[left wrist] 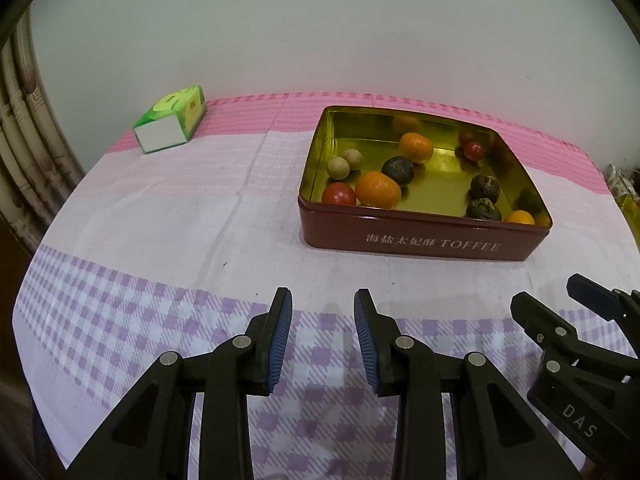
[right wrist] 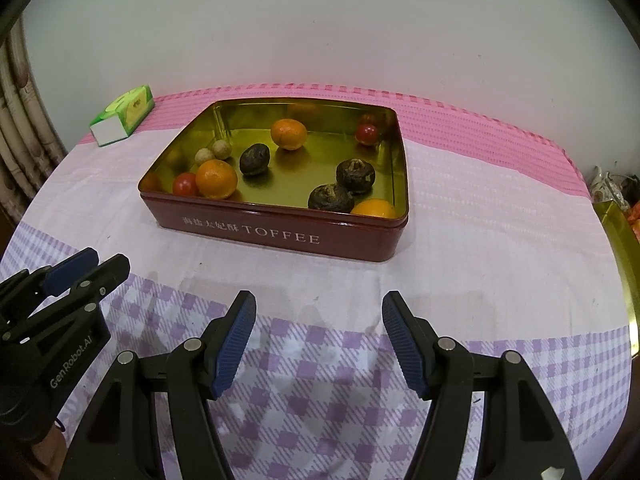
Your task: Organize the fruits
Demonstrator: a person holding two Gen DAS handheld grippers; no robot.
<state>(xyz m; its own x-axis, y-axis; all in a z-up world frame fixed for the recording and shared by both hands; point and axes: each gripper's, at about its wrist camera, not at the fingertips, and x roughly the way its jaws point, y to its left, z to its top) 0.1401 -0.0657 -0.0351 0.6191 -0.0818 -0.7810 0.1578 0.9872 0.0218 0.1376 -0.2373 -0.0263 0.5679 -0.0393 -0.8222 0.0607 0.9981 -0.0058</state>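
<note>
A dark red TOFFEE tin [right wrist: 280, 236] with a gold inside stands on the checked cloth; it also shows in the left wrist view [left wrist: 420, 244]. In it lie three oranges [right wrist: 216, 179], two red cherry tomatoes [right wrist: 185, 184], three dark wrinkled fruits [right wrist: 355, 176] and two small beige round fruits [right wrist: 205, 156]. My left gripper [left wrist: 323, 336] is open and empty, on the near side of the tin. My right gripper [right wrist: 319, 340] is open and empty, also short of the tin. Each gripper shows at the edge of the other's view.
A green and white tissue box [left wrist: 172, 120] lies at the far left of the table, near the wall. A gold-coloured container edge [right wrist: 624, 248] and some clutter sit at the far right. A curtain [left wrist: 24, 128] hangs at the left.
</note>
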